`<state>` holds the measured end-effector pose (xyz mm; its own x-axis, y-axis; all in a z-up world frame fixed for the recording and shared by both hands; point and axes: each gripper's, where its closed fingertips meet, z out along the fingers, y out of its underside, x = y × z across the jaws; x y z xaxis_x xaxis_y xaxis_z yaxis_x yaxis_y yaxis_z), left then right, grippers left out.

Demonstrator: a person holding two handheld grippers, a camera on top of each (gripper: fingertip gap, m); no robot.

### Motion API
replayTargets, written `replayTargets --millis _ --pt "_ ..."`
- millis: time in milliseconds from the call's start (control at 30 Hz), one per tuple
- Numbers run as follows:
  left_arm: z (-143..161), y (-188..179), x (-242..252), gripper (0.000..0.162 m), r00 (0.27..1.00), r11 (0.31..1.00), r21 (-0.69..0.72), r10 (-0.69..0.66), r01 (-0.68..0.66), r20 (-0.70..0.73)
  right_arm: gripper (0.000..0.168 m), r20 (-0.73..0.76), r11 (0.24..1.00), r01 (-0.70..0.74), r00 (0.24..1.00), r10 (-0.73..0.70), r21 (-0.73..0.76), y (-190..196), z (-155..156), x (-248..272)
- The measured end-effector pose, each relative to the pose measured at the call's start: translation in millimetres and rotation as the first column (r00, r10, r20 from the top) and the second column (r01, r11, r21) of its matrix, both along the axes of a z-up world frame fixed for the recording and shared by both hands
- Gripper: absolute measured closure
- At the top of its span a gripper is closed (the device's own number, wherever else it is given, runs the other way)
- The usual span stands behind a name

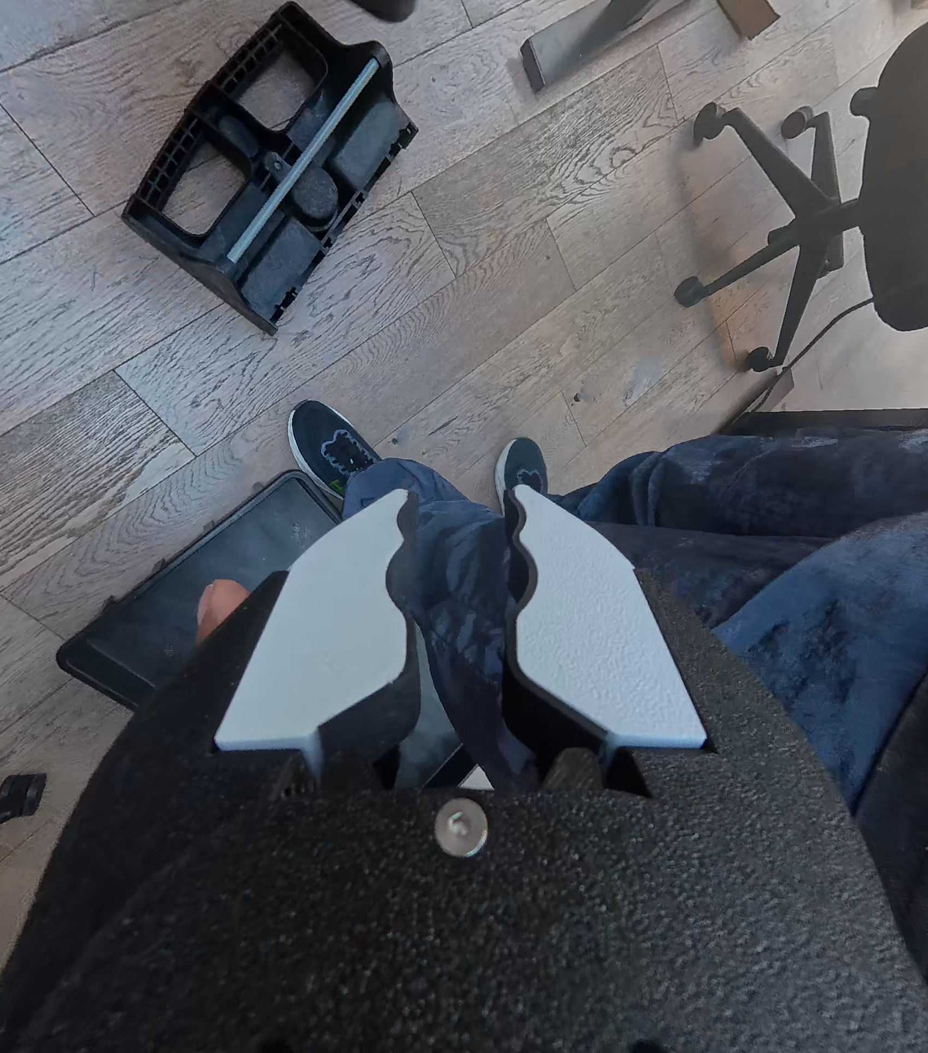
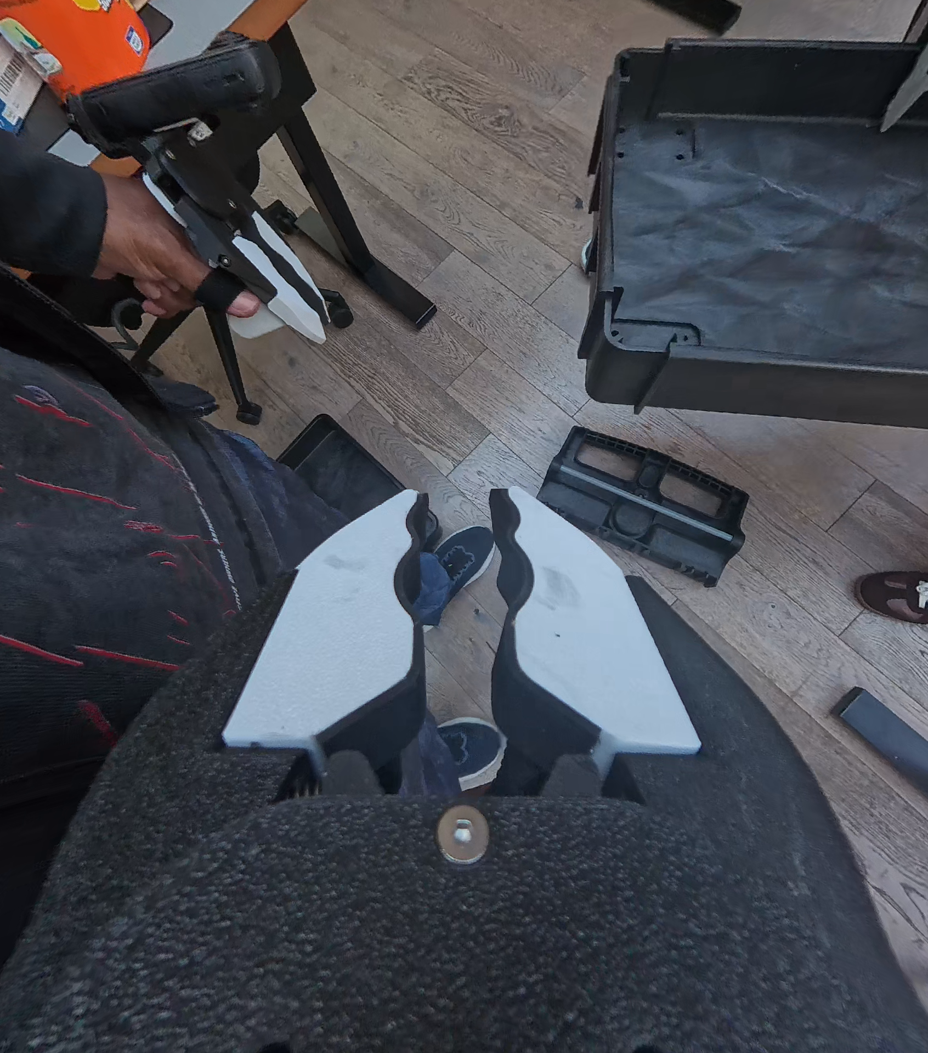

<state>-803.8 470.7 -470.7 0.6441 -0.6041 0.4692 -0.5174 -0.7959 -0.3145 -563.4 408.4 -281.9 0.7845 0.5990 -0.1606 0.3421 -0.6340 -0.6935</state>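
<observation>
Two empty tools held over a wooden floor strewn with black plastic parts

The ribbed black plastic frame (image 1: 268,165) with its one metal rod (image 1: 302,162) lies flat on the floor (image 1: 507,273); it looks stiff and light, best gripped by a rim. The left tool (image 1: 459,501) and right tool (image 2: 456,496) both stand moderately parted, holding nothing. Two dark shoes (image 1: 330,444) show below; one large black tray (image 2: 792,239), possibly fabric-lined, lies beyond.

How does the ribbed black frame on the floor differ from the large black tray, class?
The ribbed frame is far smaller than the large tray. The frame has open cut-outs showing floor; the tray's bottom is closed, with crumpled dark lining. The frame carries a grey metal rod; the tray shows none. Both are black.
</observation>
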Motion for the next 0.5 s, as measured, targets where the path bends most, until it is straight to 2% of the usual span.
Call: replayTargets --millis 267,367,500 --pt "7.1 -75.9 29.2 0.132 0.999 0.999 0.046 -0.023 0.025 -0.037 0.143 -0.067 0.989 0.09 0.994 -0.083 0.114 -78.8 33.2 42.6" --pt "17.0 -115.2 49.0 0.132 0.999 0.997 0.07 0.03 -0.028 -0.024 0.142 -0.078 0.985 0.102 0.993 -0.092 0.139 -134.7 42.8 65.8" --pt "27.2 -191.3 80.7 0.131 0.999 0.998 0.05 0.049 -0.049 0.01 0.14 -0.071 0.979 0.141 0.989 -0.132 0.148 -223.9 46.2 103.2"
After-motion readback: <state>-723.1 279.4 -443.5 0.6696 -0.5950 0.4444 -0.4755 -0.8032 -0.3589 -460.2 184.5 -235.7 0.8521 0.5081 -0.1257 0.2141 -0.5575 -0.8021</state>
